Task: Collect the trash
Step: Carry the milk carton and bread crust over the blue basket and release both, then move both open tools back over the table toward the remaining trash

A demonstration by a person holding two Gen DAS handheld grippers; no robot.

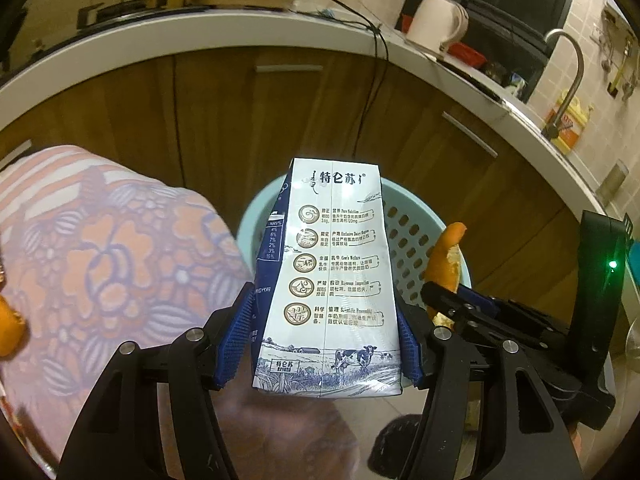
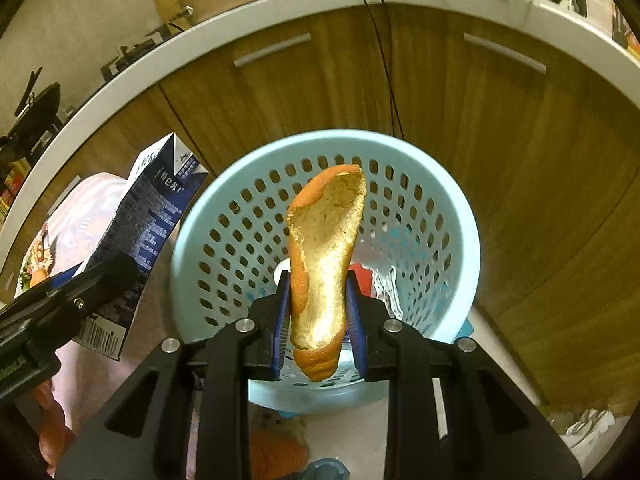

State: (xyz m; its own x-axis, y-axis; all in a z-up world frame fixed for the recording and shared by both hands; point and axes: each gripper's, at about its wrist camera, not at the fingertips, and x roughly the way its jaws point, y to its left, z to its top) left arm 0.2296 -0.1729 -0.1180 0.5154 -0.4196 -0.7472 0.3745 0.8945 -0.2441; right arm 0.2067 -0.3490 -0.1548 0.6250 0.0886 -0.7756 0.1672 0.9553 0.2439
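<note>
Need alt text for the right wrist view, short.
The right gripper clamps a curled orange peel above a pale blue perforated plastic basket standing on the floor by wooden cabinets. At left, the left gripper holds a blue-and-white milk carton.

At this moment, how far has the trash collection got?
Done: some red and white scraps already lie in the pale blue basket. In hand: the left hand-held gripper clamps a milk carton, and the right hand-held gripper clamps an orange peel; both hang above the basket. Left: dropping both in. Another orange piece shows at the left wrist view's edge.
</note>
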